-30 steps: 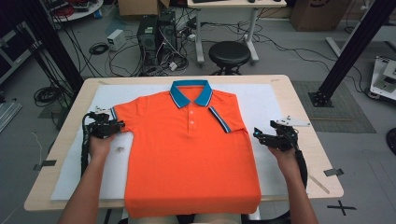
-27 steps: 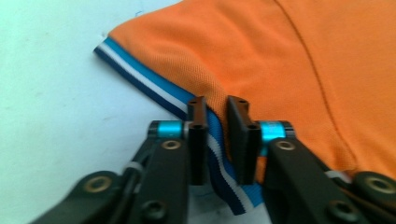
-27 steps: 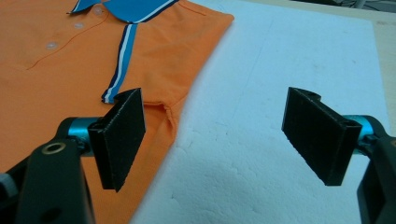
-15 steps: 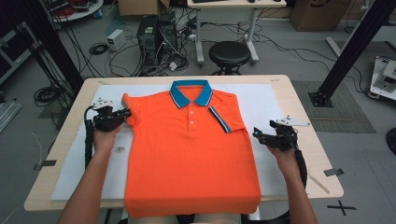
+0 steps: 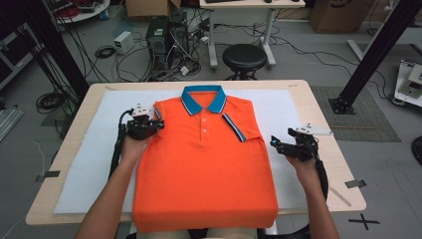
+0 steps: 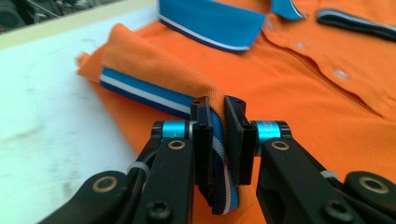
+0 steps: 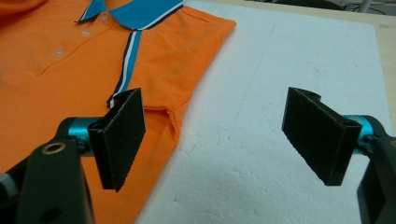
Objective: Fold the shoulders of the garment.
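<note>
A: Orange polo shirt [image 5: 204, 169] lies flat, front up, on the white foam sheet [image 5: 89, 164] that covers the wooden table [image 5: 318, 99]. Blue collar [image 5: 203, 97] points to the far edge, hem hangs at the near edge by the person.

B: Sleeves?

A: The sleeve on the right gripper's side is folded in over the chest; its striped cuff [image 5: 234, 127] runs as a diagonal band below the collar. The sleeve on the other side [image 6: 154, 70] is doubled over toward the body of the shirt, blue and white cuff band showing along the fold.

B: Left gripper?

A: Left gripper [image 6: 217, 135] is clamped on that cuff band. The striped cloth sits pinched between the two black pads, a tail of it hanging below them. Its jaws have just been closing on the cloth. In the high view it sits at the shirt's shoulder edge [image 5: 144, 124].

B: And the right?

A: Right gripper [image 7: 219, 140] has its jaws wide apart, nothing between them. It hovers over bare foam just beside the shirt's side edge, not touching cloth; in the high view [image 5: 293, 147].

B: Beyond the table?

A: A black stool [image 5: 245, 55] and cables [image 5: 99, 50] on the floor.
</note>
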A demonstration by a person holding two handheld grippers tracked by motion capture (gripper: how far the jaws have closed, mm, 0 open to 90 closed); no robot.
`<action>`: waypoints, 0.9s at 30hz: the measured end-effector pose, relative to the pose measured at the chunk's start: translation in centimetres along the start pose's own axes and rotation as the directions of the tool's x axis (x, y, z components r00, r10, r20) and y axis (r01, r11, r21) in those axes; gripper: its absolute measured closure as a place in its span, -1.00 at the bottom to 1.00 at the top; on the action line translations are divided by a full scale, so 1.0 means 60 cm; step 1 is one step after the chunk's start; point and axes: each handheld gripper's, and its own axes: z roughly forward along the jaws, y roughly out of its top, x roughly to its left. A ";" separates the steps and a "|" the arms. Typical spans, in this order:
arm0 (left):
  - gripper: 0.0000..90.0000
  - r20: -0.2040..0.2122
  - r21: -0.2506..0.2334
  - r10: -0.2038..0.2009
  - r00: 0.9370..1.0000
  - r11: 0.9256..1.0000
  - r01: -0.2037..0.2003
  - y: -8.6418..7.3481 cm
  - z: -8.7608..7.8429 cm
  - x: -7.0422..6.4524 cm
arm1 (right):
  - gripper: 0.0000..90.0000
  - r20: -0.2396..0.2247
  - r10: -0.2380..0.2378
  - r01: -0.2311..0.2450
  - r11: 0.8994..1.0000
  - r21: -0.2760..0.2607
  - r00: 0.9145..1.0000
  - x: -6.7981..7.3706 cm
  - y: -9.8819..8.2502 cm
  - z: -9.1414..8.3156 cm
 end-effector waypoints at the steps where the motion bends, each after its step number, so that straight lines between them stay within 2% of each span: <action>1: 0.80 0.020 0.021 0.008 1.000 1.000 -0.009 -0.001 0.005 -0.002 | -0.51 0.000 0.002 -0.002 1.000 0.002 1.000 0.000 0.000 0.000; 2: 0.74 0.039 0.043 0.006 0.999 0.999 -0.008 -0.001 0.011 -0.005 | -0.51 -0.001 0.003 -0.003 1.000 0.001 1.000 0.000 0.000 0.000; 3: 0.24 0.033 0.044 -0.003 0.999 0.999 0.001 -0.001 0.013 -0.005 | -0.51 -0.002 0.001 -0.001 1.000 0.000 1.000 0.001 0.000 0.000; 4: 0.24 0.005 0.035 -0.027 1.000 0.999 0.027 0.001 0.013 -0.004 | -0.51 -0.002 0.001 -0.001 1.000 0.000 1.000 0.001 0.000 0.000; 5: 0.00 -0.025 0.007 -0.058 0.998 0.998 0.058 0.004 0.010 0.000 | -0.51 -0.003 0.002 -0.002 1.000 -0.001 1.000 0.001 0.000 0.000; 7: -0.12 -0.055 -0.043 -0.085 0.995 0.996 0.082 0.008 0.003 0.007 | -0.51 -0.003 0.003 -0.003 1.000 -0.002 1.000 0.001 0.000 0.000; 8: -0.13 -0.065 -0.062 -0.094 0.993 0.994 0.091 0.012 -0.002 0.014 | -0.51 -0.004 0.002 -0.002 1.000 -0.001 1.000 0.001 0.000 0.000; 9: -0.13 -0.069 -0.061 -0.111 0.991 0.992 0.107 0.016 -0.004 0.018 | -0.51 -0.004 0.003 -0.003 1.000 -0.001 1.000 0.001 0.000 0.001; 10: -0.14 -0.068 -0.056 -0.109 0.992 0.993 0.106 0.020 -0.005 0.022 | -0.51 -0.005 0.001 -0.001 1.000 0.000 1.000 0.001 0.000 0.002; 12: -0.15 -0.059 -0.045 -0.099 0.993 0.994 0.096 0.031 -0.001 0.024 | -0.51 -0.005 0.000 0.000 1.000 0.001 1.000 0.002 0.000 0.003; 14: -0.15 -0.052 -0.040 -0.069 0.996 0.997 0.067 0.034 0.008 0.021 | -0.51 -0.007 0.000 0.000 1.000 0.001 1.000 0.002 0.001 0.004; 15: -0.15 -0.050 -0.016 -0.062 0.997 0.998 0.062 0.033 0.015 0.020 | -0.51 -0.007 0.002 -0.002 1.000 0.001 1.000 0.002 0.001 0.004; 17: -0.15 -0.032 0.032 -0.080 0.996 0.996 0.081 0.031 0.031 0.021 | -0.51 -0.005 -0.001 0.001 1.000 0.002 1.000 0.002 0.001 0.004; 18: -0.15 -0.016 0.037 -0.082 0.997 0.996 0.082 0.030 0.037 0.020 | -0.51 -0.006 -0.001 0.001 1.000 0.000 1.000 0.001 0.000 0.003; 20: -0.15 -0.013 0.045 -0.091 0.996 0.995 0.091 0.031 0.046 0.016 | -0.51 -0.006 0.004 -0.004 1.000 0.001 1.000 0.001 0.000 0.003; 22: -0.15 -0.019 0.062 -0.082 0.996 0.995 0.083 0.033 0.054 0.012 | -0.51 -0.007 0.004 -0.004 1.000 0.000 1.000 0.000 -0.001 0.002; 24: -0.01 -0.051 0.096 -0.079 0.996 0.992 0.084 0.035 0.061 0.010 | -0.51 -0.004 0.007 -0.007 1.000 -0.001 1.000 -0.002 -0.001 0.001; 25: -0.01 -0.058 0.111 -0.084 0.995 0.990 0.090 0.034 0.064 0.012 | -0.51 -0.005 0.006 -0.006 1.000 -0.002 1.000 -0.002 -0.002 0.001; 27: 0.23 -0.060 0.124 -0.089 0.994 0.988 0.096 0.032 0.069 0.012 | -0.51 -0.007 0.006 -0.006 1.000 -0.004 1.000 -0.002 -0.002 0.000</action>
